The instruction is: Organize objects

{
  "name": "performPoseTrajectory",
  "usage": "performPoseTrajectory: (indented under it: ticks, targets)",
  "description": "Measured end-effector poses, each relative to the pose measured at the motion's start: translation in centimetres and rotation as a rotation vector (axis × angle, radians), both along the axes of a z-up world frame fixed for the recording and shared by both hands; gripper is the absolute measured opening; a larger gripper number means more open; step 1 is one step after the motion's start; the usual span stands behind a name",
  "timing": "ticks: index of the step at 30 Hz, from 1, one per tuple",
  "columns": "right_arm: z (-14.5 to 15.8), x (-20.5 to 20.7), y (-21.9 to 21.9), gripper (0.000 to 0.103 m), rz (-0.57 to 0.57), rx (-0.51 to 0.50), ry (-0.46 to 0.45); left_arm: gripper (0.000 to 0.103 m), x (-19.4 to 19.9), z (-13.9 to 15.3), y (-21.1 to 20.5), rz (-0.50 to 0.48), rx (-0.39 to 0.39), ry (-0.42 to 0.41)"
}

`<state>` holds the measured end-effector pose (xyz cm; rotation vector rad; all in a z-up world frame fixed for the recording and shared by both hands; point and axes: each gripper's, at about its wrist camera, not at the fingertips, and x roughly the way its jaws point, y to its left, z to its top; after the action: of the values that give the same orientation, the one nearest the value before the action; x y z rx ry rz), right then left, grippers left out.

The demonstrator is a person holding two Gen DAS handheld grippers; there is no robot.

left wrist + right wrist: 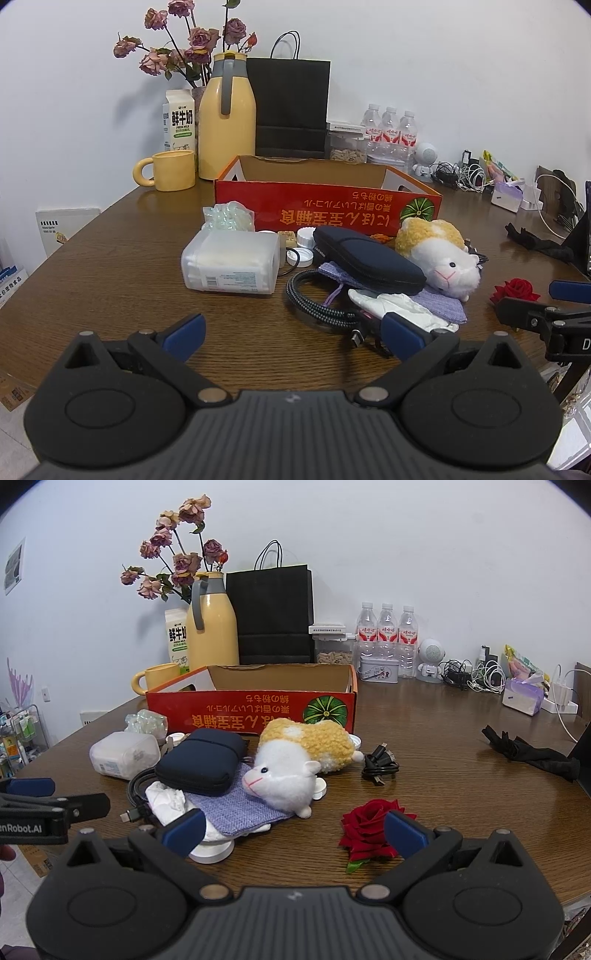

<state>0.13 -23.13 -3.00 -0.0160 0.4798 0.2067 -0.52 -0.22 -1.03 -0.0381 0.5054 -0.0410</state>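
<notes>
A red cardboard box (325, 206) stands open on the wooden table (110, 280), also in the right wrist view (251, 709). In front of it lie a clear cotton-swab box (231, 266), a dark navy pouch (369, 262), a plush hamster (439, 258), a braided cable (317, 306), a purple cloth (240, 808), crumpled tissue (399, 306) and a red rose (369, 830). My left gripper (291, 338) is open and empty, low over the table before the swab box. My right gripper (293, 832) is open and empty, its right finger beside the rose.
A yellow mug (168, 170), yellow jug (226, 114), milk carton (178, 120), dried roses, black paper bag (290, 107) and water bottles (389, 129) stand behind the box. A black cable (380, 766), black cloth (528, 751), chargers and a tissue pack (522, 698) lie right.
</notes>
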Motion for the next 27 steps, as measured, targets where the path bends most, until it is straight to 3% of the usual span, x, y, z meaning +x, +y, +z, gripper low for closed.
performPoseTrajectory:
  ticks: [27]
  targets:
    - [-0.05,-0.07,-0.01,0.103,0.000,0.001,0.000,0.103,-0.24,-0.03,-0.21,-0.006,0.004,-0.011]
